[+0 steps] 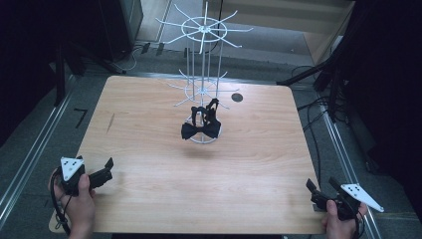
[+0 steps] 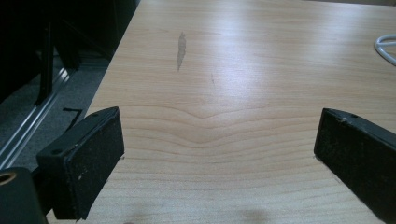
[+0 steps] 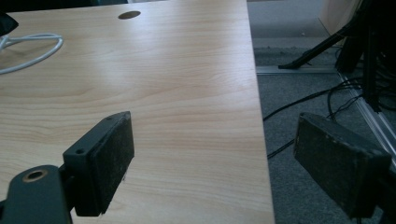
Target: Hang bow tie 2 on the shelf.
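A white wire display rack (image 1: 203,31) with spoked tiers stands at the table's far middle. A black bow tie (image 1: 200,130) hangs low on it, just above its ring base. My left gripper (image 1: 105,172) rests at the table's near left corner, held in a hand, and it is open. In the left gripper view its jaws stand wide apart over bare wood (image 2: 219,135). My right gripper (image 1: 321,186) is at the near right corner, also open and holding nothing (image 3: 212,140). One of its jaws hangs past the table's right edge. Both grippers are far from the rack.
The wooden table (image 1: 249,164) has a round cable hole (image 1: 237,97) at the back right. Part of the rack's white base ring (image 3: 37,53) lies at the upper left of the right gripper view. Cables (image 1: 318,107) and dark stand legs lie on the floor to the right.
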`<state>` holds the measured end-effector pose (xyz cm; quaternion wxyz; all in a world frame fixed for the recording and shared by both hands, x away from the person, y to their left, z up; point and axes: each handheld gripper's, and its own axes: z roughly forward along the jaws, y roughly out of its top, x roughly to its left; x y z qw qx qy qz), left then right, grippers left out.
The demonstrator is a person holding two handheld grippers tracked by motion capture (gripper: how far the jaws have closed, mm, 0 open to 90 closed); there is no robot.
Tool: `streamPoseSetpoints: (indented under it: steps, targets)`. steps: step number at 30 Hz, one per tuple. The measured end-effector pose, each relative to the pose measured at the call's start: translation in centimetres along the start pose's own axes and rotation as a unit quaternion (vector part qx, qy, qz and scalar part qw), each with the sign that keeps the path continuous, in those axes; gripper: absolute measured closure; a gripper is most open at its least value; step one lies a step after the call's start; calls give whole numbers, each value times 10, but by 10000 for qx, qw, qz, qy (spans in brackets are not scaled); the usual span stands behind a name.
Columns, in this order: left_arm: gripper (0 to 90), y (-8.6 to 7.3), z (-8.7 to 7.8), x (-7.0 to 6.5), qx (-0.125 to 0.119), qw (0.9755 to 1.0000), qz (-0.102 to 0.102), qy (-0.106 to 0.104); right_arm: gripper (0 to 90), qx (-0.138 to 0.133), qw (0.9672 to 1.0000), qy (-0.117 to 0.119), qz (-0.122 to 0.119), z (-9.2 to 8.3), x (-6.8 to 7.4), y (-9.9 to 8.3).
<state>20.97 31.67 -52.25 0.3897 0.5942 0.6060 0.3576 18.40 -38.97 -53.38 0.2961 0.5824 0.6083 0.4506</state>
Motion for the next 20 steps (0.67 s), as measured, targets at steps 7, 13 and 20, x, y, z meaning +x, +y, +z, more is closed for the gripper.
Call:
streamPoseSetpoints:
  steps: [7,13,20]
  targets:
    - [24,0,0,1,20,10000,-27,-46,131,74,10000,40,42,-1,-3,-6]
    - [34,0,0,0,26,10000,2,-25,134,34,9999,95,133,-3,-7,-14]
    - [33,0,1,0,28,10000,-15,22,135,-26,9999,73,144,-4,-4,-16]
